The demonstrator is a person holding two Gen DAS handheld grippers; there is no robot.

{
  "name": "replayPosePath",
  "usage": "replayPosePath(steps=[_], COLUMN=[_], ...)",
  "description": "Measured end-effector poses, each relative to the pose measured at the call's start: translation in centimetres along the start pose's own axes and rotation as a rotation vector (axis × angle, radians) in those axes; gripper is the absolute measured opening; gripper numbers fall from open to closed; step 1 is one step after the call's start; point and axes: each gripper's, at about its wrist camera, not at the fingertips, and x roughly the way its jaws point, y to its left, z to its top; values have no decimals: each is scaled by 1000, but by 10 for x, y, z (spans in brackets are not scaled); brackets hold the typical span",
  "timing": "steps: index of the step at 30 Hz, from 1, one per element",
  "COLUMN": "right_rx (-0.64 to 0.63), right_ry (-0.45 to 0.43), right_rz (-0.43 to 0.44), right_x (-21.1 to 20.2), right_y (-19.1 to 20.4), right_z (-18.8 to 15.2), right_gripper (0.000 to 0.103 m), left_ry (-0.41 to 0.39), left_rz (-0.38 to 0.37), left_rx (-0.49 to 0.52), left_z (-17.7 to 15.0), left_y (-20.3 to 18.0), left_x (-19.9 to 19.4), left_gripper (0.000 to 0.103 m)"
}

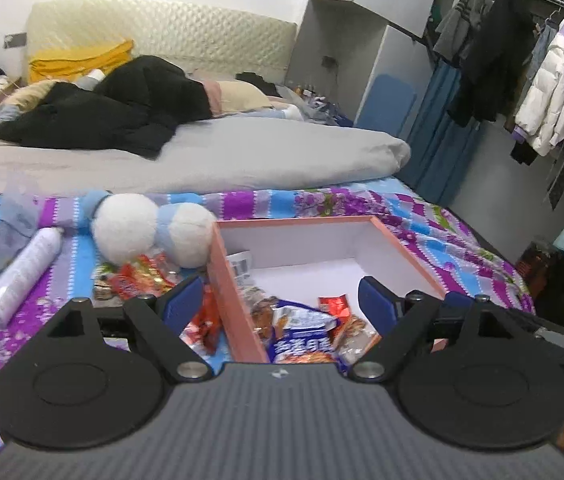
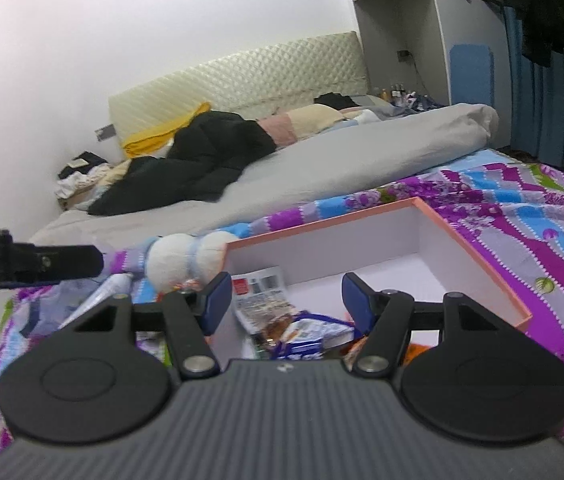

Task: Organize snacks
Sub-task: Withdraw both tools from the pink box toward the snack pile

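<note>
An open salmon-rimmed cardboard box (image 1: 234, 292) with a white inside lies on the patterned bed sheet. It holds several snack packets, among them a blue and white bag (image 1: 302, 340). Red snack packets (image 1: 142, 276) lie on the sheet left of the box. My left gripper (image 1: 280, 296) is open and empty, straddling the box's left wall. In the right wrist view the box (image 2: 478, 256) also shows with packets (image 2: 266, 304) inside. My right gripper (image 2: 282, 300) is open and empty above the box's near end. The left gripper's body (image 2: 30, 264) shows at the far left.
A white and blue plush toy (image 1: 150, 232) lies behind the red packets. A white spray can (image 1: 22, 272) lies on the sheet at the left. A grey duvet (image 1: 202, 152) and black clothing (image 1: 114, 108) cover the bed beyond. Hanging clothes (image 1: 542, 80) stand at the right.
</note>
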Motion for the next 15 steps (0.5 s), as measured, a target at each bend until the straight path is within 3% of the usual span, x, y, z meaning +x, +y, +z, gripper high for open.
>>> replayPosePath(steps=[7,15], right_rx=[-51,-102], right_ry=[14,22], right_rz=[55,77], right_x=[-7,-12], right_y=[32,65], right_z=[-10,-30], right_gripper=[63,63], left_ry=[-31,-21], left_rz=[65,86], left_rx=[-13,-41], left_z=[-14,-43], left_y=[25,55], left_x=[-33,-47], left_gripper=[88,88])
